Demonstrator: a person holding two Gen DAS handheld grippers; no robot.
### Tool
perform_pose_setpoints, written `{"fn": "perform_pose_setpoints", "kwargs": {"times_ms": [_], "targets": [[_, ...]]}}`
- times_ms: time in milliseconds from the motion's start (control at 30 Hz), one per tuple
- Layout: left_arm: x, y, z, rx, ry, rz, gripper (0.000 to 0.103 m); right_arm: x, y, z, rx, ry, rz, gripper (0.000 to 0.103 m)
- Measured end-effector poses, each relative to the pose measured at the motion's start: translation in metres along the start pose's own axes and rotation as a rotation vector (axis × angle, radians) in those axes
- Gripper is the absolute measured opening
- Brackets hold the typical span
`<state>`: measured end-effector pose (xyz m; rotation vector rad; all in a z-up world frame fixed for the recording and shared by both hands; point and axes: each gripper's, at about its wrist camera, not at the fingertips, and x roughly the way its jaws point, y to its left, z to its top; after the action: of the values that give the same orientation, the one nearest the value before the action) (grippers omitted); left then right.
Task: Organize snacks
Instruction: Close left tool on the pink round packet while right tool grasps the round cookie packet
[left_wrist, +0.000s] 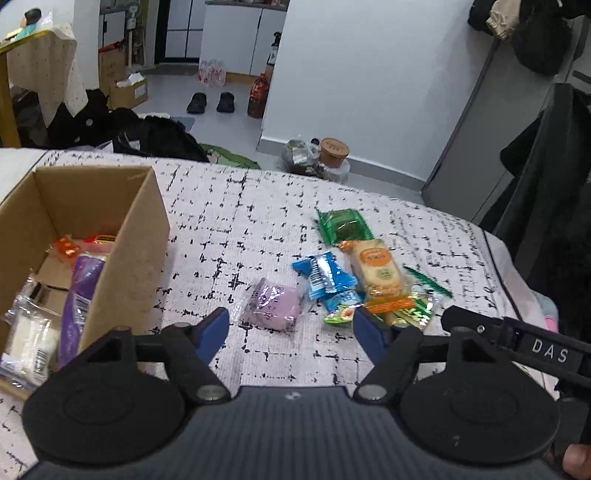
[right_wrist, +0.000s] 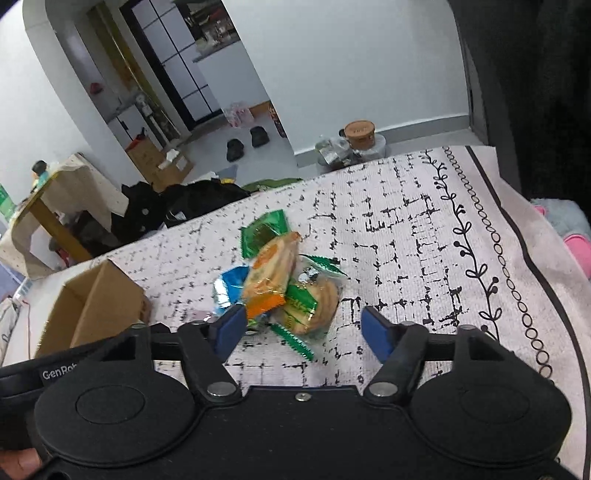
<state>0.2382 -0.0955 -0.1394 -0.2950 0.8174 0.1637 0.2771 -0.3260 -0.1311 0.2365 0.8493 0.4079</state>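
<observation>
Snacks lie in a loose heap on the white tablecloth (left_wrist: 258, 206) with its black broken-grid print, right of centre in the left wrist view: a dark green packet (left_wrist: 343, 226) farthest back, an orange-labelled cracker pack (left_wrist: 376, 269) in front of it, a blue wrapper (left_wrist: 325, 277) touching the cracker pack's left side, and a pale purple wrapped piece (left_wrist: 275, 306) lowest and leftmost, a little apart from the rest. A green-edged clear pack of round biscuits (right_wrist: 314, 302) shows best in the right wrist view, just below centre, partly under the cracker pack. A cardboard box (left_wrist: 122, 266) stands open at the left edge of the left wrist view, well apart from the heap, with a purple packet (left_wrist: 79, 299), an orange wrapper (left_wrist: 66, 248) and a clear white-filled packet (left_wrist: 29, 343) inside it. The left gripper (left_wrist: 290, 325) is at the bottom centre of its frame, blue pads spread with nothing pinched; the purple piece sits just beyond the gap between them, closer to the left pad. The right gripper (right_wrist: 306, 328) is likewise spread and pinching nothing, the biscuit pack lying between and just beyond its pads, while its left pad overlaps the orange end of the cracker pack in the picture; whether it touches cannot be told. A black bag (left_wrist: 159, 138) lies on the floor beyond the table's far edge.
</observation>
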Motion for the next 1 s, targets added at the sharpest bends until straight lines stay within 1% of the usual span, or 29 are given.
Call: {"fn": "perform_pose_setpoints", "kwargs": {"times_ms": [133,267,400,467,600,767,833,900,1000], "targets": [[0.016,0.005,0.000,-0.020,0.015,0.006,0.068,0.014,0.000,0.002,-0.017,0.025,-0.015,0.059],[0.033,0.009,0.002,-0.022,0.027,0.021,0.067,0.027,0.000,0.006,-0.046,0.040,-0.045,0.057],[0.048,0.013,0.004,-0.020,0.032,0.032,0.067,0.041,0.001,0.008,-0.067,0.055,-0.067,0.053],[0.054,0.014,0.004,-0.019,0.037,0.037,0.067,0.047,0.001,0.008,-0.066,0.057,-0.088,0.052],[0.063,0.016,0.003,-0.012,0.039,0.053,0.067,0.055,0.003,0.006,-0.073,0.036,-0.094,0.054],[0.073,0.017,0.002,-0.025,0.048,0.034,0.067,0.061,0.006,0.009,-0.085,0.030,-0.106,0.055],[0.076,0.017,0.001,-0.022,0.046,0.038,0.067,0.062,0.007,0.009,-0.081,0.027,-0.114,0.053],[0.076,0.017,0.000,-0.021,0.036,0.042,0.067,0.061,0.010,0.008,-0.098,0.026,-0.127,0.045],[0.076,0.015,-0.003,-0.017,0.028,0.047,0.066,0.055,0.012,0.007,-0.093,0.016,-0.137,0.037]]}}
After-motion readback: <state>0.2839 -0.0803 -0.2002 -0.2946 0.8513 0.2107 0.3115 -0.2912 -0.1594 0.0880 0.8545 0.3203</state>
